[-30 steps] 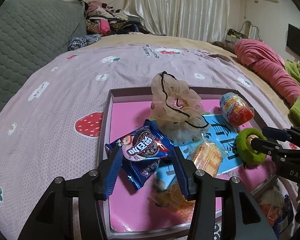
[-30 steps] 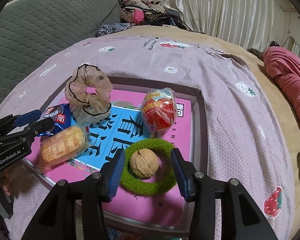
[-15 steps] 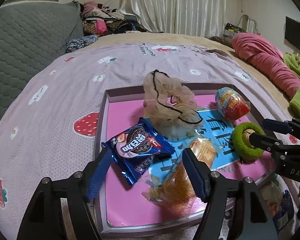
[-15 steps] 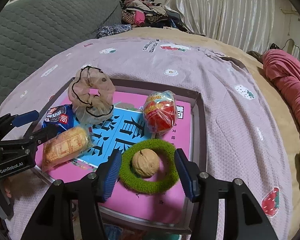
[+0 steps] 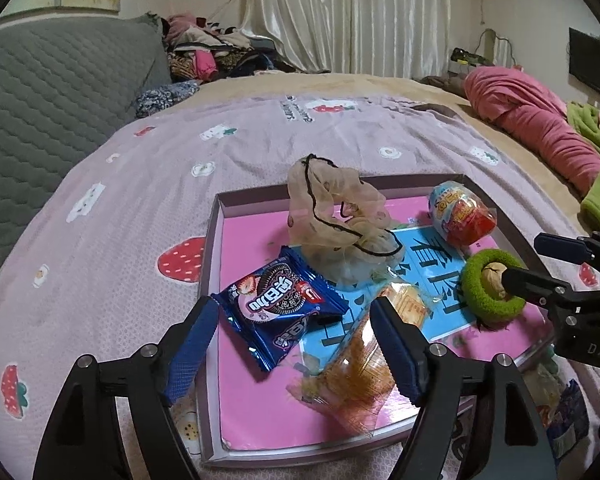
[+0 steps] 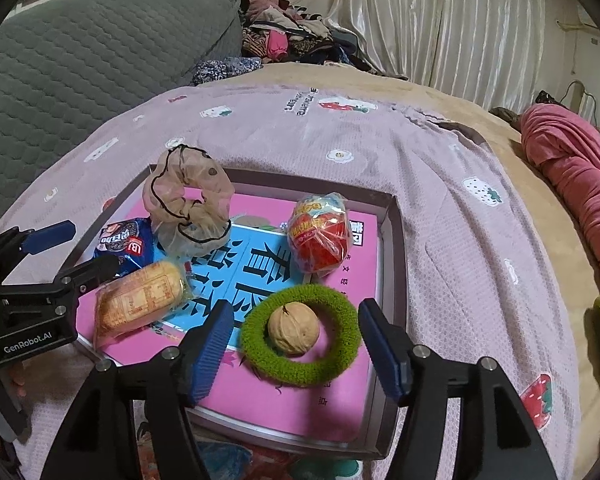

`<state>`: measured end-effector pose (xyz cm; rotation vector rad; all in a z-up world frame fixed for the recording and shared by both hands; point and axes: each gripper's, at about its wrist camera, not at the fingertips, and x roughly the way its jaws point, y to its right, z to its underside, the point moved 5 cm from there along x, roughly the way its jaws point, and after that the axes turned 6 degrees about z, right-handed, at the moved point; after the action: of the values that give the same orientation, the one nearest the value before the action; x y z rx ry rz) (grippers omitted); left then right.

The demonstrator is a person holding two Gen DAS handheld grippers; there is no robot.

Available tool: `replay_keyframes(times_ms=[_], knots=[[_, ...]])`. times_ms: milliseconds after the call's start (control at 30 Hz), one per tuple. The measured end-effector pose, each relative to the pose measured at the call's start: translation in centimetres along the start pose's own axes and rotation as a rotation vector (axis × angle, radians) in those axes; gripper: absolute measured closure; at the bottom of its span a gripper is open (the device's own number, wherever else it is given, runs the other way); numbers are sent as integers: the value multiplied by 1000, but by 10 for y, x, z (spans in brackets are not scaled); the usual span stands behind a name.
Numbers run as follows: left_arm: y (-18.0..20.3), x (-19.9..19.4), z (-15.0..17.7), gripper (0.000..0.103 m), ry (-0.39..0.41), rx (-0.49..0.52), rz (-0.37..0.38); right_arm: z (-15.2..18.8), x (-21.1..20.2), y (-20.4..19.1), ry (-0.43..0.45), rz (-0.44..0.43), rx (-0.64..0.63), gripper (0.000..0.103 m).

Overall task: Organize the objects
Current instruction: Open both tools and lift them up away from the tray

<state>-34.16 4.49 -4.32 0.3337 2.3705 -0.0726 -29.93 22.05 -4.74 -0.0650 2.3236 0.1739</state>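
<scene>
Pink-lined tray sits on my lilac blanket; my left gripper, fingers just spread, straddles the blue cookie packet, while my right gripper, also opening, flanks the green ring and walnut, gripping nothing.

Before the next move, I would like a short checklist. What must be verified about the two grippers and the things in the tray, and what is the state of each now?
1. Left gripper released: ok, its jaws have just been opening; the blue cookie packet lies between them, untouched.
2. Right gripper released: ok, jaws have just been opening and stand apart from the green ring.
3. Walnut settled: ok, it sits inside the ring.
4. All items inside the tray: ok for the scrunchie, red snack and bread packet.
5. Things under the tray's near edge: cannot tell, mostly hidden.
</scene>
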Motion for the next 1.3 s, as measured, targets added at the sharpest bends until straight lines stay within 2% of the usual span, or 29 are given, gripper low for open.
replay_keyframes(times_ms=[200, 467, 600, 867, 1000, 1300], knots=[[-1, -1, 0, 23, -4, -9, -4, -1, -5, 3, 8, -3, 17, 32], [-4, -7, -1, 23, 9, -19, -13, 0, -6, 1, 7, -2, 17, 31], [-3, -14, -3, 22, 23, -22, -8, 0, -13, 1, 20, 4, 21, 23], [-1, -26, -6, 22, 37, -23, -1, -2, -31, 3, 59, 16, 48, 16], [-2, -34, -7, 21, 51, -38, 14, -6, -42, 3, 84, 27, 51, 7], [-5, -49, -7, 21, 64, -59, 23, -6, -61, 4, 99, 32, 65, 2]])
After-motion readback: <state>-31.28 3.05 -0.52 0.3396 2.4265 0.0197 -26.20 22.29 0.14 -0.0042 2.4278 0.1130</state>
